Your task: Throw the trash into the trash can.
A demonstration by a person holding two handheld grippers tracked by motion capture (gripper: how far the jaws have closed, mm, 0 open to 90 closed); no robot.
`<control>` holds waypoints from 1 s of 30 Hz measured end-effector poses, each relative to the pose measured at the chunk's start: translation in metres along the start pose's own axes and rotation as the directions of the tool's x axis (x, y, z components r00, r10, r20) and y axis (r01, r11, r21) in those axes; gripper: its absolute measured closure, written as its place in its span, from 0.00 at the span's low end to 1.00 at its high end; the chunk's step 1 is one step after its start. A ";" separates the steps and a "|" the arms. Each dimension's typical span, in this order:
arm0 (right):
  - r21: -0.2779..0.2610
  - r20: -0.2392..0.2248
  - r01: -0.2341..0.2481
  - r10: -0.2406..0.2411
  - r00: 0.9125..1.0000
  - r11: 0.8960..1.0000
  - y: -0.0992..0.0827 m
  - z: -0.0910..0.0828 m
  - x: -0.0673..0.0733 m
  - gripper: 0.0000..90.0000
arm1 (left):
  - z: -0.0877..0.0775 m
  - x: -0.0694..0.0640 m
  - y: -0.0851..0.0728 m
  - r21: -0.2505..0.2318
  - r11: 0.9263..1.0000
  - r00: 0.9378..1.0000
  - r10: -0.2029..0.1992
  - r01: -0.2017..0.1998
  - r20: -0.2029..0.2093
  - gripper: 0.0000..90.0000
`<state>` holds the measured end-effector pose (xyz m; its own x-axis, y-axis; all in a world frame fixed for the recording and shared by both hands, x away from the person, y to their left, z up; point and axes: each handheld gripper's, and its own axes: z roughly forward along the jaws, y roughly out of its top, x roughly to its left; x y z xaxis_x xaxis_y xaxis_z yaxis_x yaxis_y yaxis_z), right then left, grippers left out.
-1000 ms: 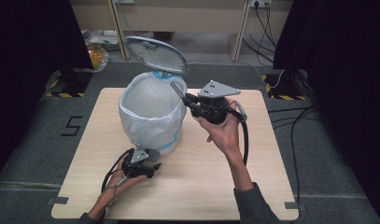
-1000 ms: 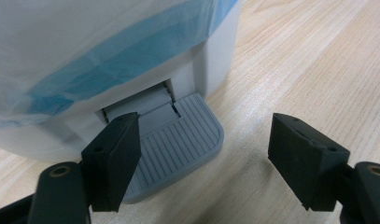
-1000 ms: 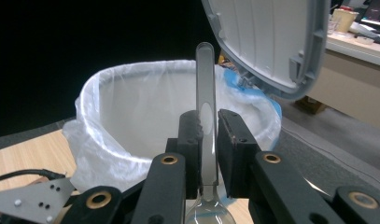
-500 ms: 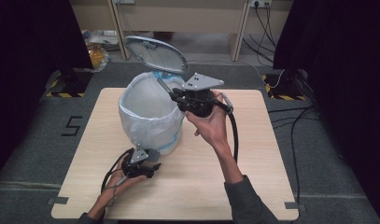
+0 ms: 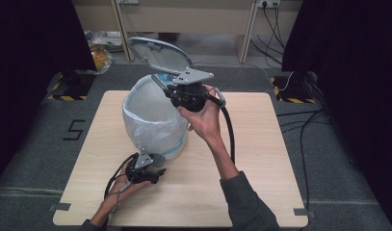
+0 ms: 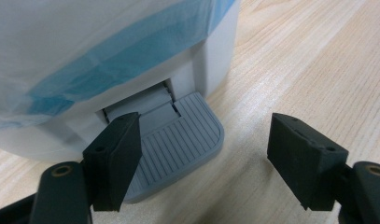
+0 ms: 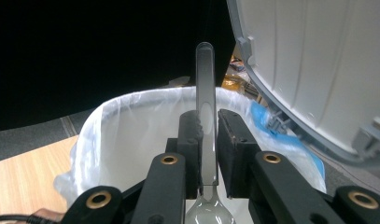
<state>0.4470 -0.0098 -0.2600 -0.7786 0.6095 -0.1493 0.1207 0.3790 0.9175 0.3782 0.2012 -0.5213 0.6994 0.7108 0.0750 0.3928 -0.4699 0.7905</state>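
Clear plastic spoon [image 7: 206, 93]: clamped in my right hand-held gripper [image 7: 207, 122] above the lined bin [image 5: 150, 115], ready for dropping. Left hand-held gripper [image 6: 204, 163], jaws apart, presses the grey pedal [image 6: 178, 140], keeping the lid [image 5: 157, 53] raised.

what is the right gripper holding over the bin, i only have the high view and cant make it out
Observer: The right gripper is shut on a clear plastic spoon, handle pointing away over the lined bin.
Operator: is the lid up because of the left one
Observer: The left gripper is open, and one jaw rests on the grey foot pedal at the bin's base. The lid stands raised.
Operator: anything already in the bin
Observer: From the right gripper view the white liner looks bare where it can be seen; the bottom is hidden.
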 end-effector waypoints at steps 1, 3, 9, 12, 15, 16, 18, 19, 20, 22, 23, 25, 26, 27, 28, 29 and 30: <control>-0.001 -0.002 -0.001 0.001 1.000 1.000 0.001 0.002 0.000 0.88 | 0.000 0.000 0.000 0.001 1.000 1.000 0.000 0.000 0.001 0.29; -0.006 -0.007 -0.004 0.004 1.000 1.000 0.003 0.008 0.001 0.89 | 0.000 0.000 0.000 0.002 1.000 1.000 0.000 0.000 -0.001 0.29; 0.000 -0.014 -0.005 0.005 1.000 1.000 0.007 0.027 0.004 0.89 | 0.000 0.000 0.000 0.001 1.000 1.000 0.000 0.000 -0.001 0.29; 0.005 -0.019 -0.007 0.007 1.000 1.000 0.009 0.034 0.006 0.88 | 0.000 0.000 0.000 0.000 1.000 1.000 -0.001 0.001 0.000 0.29; 0.012 -0.022 -0.004 0.004 1.000 1.000 0.008 0.040 0.007 0.88 | 0.000 0.000 0.000 0.001 1.000 1.000 0.002 -0.002 -0.001 0.29; 0.016 -0.023 -0.006 0.006 1.000 1.000 0.007 0.041 0.007 0.88 | 0.000 0.000 0.000 0.001 1.000 1.000 0.002 -0.002 -0.001 0.29; 0.019 -0.025 -0.004 0.005 1.000 1.000 0.006 0.044 0.008 0.88 | 0.000 0.000 0.000 0.001 1.000 1.000 0.002 -0.002 -0.001 0.29; 0.022 -0.027 -0.005 0.006 1.000 1.000 0.005 0.044 0.008 0.88 | 0.000 0.000 0.000 0.001 1.000 1.000 0.002 -0.002 -0.001 0.29; 0.025 -0.027 -0.008 0.009 1.000 1.000 0.005 0.045 0.008 0.88 | 0.000 0.000 0.000 0.002 1.000 1.000 0.003 -0.003 -0.001 0.29; 0.029 -0.025 -0.012 0.012 1.000 1.000 0.005 0.046 0.007 0.88 | 0.000 -0.001 0.000 -0.003 1.000 1.000 0.001 -0.001 -0.005 0.29; 0.030 -0.023 -0.012 0.013 1.000 0.999 0.005 0.046 0.007 0.88 | 0.000 -0.001 0.000 -0.002 1.000 1.000 0.001 -0.001 -0.005 0.29; 0.031 -0.022 -0.017 0.017 1.000 0.999 0.005 0.046 0.007 0.84 | 0.000 -0.001 0.000 -0.001 1.000 1.000 0.004 -0.004 -0.006 0.29; 0.032 -0.022 -0.017 0.018 1.000 0.999 0.005 0.045 0.007 0.83 | 0.000 -0.001 0.000 0.000 1.000 1.000 0.005 -0.005 -0.007 0.29; 0.034 -0.018 -0.017 0.017 1.000 0.999 0.005 0.044 0.008 0.81 | 0.000 -0.001 0.000 -0.001 1.000 1.000 0.005 -0.005 -0.008 0.29; 0.036 -0.017 -0.017 0.018 1.000 0.999 0.005 0.043 0.008 0.79 | 0.000 -0.001 0.000 0.000 1.000 1.000 0.005 -0.005 -0.008 0.29; 0.034 -0.016 -0.028 0.028 0.999 0.999 0.005 0.042 0.009 0.77 | 0.000 -0.001 0.000 0.000 1.000 1.000 0.005 -0.005 -0.007 0.29; 0.031 -0.015 -0.029 0.029 0.999 0.999 0.005 0.041 0.009 0.77 | 0.000 -0.001 0.000 0.000 1.000 1.000 0.005 -0.005 -0.007 0.29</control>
<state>0.4657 0.0262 -0.2721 -0.7841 0.6096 -0.1167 0.1620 0.3825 0.9096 0.3778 0.2004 -0.5216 0.6972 0.7120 0.0835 0.3892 -0.4737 0.7900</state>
